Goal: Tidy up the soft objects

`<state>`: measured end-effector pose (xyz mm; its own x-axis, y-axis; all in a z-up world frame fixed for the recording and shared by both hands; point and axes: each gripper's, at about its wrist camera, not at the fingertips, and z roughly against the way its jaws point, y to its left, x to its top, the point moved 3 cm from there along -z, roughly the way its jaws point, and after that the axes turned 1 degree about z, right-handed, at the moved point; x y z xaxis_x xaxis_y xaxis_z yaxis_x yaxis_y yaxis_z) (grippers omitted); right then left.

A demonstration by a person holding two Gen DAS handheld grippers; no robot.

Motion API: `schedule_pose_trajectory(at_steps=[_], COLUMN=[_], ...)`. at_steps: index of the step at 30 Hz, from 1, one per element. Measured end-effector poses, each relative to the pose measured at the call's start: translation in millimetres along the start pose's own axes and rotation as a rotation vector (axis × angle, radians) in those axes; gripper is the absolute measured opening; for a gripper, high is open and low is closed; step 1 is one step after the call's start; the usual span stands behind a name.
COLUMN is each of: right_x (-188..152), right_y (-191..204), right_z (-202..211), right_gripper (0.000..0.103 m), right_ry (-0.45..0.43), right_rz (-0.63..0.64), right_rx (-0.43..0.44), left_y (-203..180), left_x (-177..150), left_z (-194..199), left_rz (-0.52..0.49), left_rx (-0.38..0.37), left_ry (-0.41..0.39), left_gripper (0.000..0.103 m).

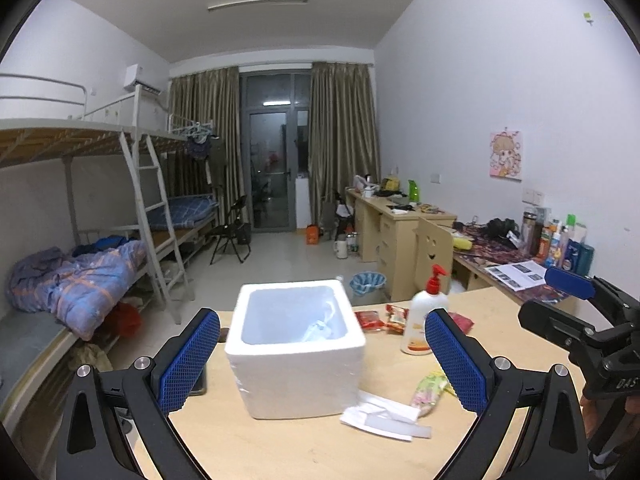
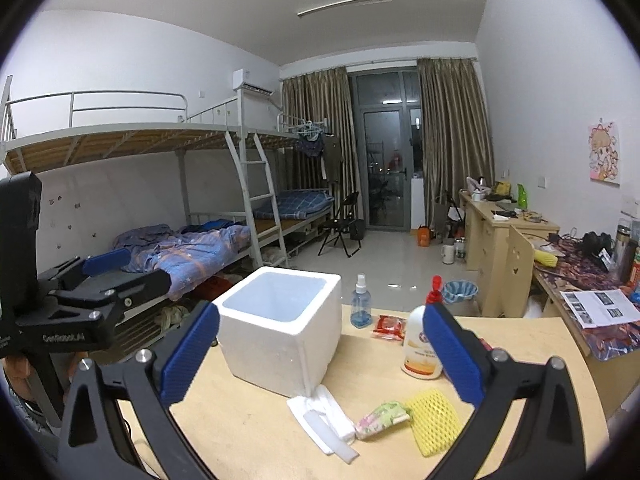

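A white foam box (image 1: 296, 344) stands open on the wooden table (image 1: 280, 448); a crumpled clear plastic piece (image 1: 320, 326) lies inside. In front of it lie white foam sheets (image 1: 384, 416), a floral pouch (image 1: 430, 390) and, in the right wrist view, a yellow foam net (image 2: 434, 414). The box (image 2: 280, 324), sheets (image 2: 324, 420) and pouch (image 2: 382, 418) also show there. My left gripper (image 1: 322, 360) is open and empty, hovering before the box. My right gripper (image 2: 320, 356) is open and empty, to the right of the left one.
A white pump bottle (image 2: 420, 344), a clear spray bottle (image 2: 361, 304) and red snack packets (image 1: 380, 320) stand behind the box. A dark phone (image 1: 198, 384) lies at the table's left edge. Bunk beds are at left, desks at right.
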<state>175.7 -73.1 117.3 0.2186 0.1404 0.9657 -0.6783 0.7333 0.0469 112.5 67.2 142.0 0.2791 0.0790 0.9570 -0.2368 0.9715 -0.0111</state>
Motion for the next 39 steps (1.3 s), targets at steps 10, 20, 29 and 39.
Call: schedule_pose_trajectory(at_steps=[10, 20, 29, 39], right_x=[-20.0, -51.5, -82.9, -108.4], right_y=[-16.5, -19.3, -29.2, -34.4], right_z=[33.1, 39.9, 44.0, 39.9], right_gripper=[0.103, 0.103, 0.103, 0.103], right_ry=[-0.069, -0.061, -0.047, -0.012], right_rz=[-0.042, -0.009, -0.028, -0.036], right_rx=[-0.062, -0.111, -0.154, -0.162], left_y=[-20.6, -32.7, -36.2, -21.9], left_x=[-13.2, -46.6, -80.5, -109.7], left_z=[21.3, 16.4, 4.8, 4.3], left_rz=[0.022, 0.018, 0.044, 0.109], left_rx=[-0.064, -0.110, -0.149, -0.140], left_ry=[-0.041, -0.037, -0.041, -0.080], left_gripper=[0.102, 0.102, 0.102, 0.102])
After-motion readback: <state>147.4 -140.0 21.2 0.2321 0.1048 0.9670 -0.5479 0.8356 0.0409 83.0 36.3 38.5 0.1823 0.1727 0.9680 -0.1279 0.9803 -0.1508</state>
